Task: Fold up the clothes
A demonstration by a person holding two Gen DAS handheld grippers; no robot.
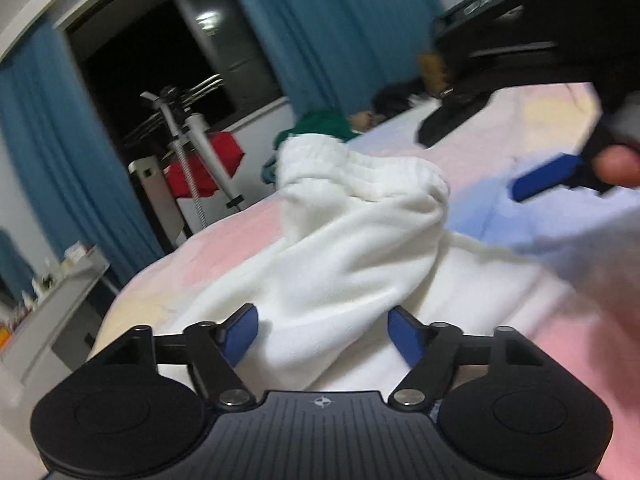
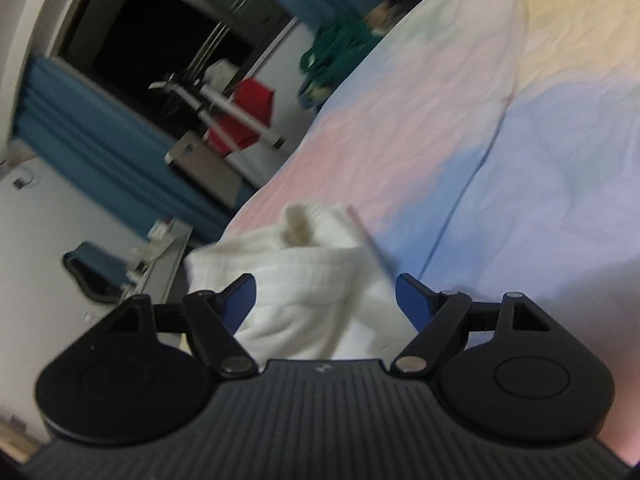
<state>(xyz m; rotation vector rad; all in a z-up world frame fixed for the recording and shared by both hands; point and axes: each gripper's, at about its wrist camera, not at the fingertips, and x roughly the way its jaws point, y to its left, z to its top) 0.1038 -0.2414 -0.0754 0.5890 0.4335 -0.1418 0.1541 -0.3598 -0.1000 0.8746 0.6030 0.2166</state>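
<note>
A white fleecy garment [image 1: 352, 240] lies bunched in a heap on the pastel bedspread [image 1: 500, 140]. My left gripper [image 1: 323, 332] stands open low over its near edge; the cloth lies between the blue pads without being pressed. In the right wrist view the same white garment [image 2: 304, 280], ribbed on this side, sits between the spread jaws of my right gripper [image 2: 326, 300], which is open. The right gripper's black body fills the upper right of the left wrist view, with one of its blue pads [image 1: 544, 176] above the bedspread and a person's fingertip [image 1: 616, 164] on its handle.
A green garment [image 1: 320, 126] and dark clothes [image 1: 396, 98] lie at the bed's far end. Beside the bed stand a drying rack [image 1: 192, 152] with a red garment [image 1: 216, 160], blue curtains [image 1: 340, 20], a dark window and a cluttered desk [image 1: 60, 292]. The pastel bedspread [image 2: 540, 140] stretches right.
</note>
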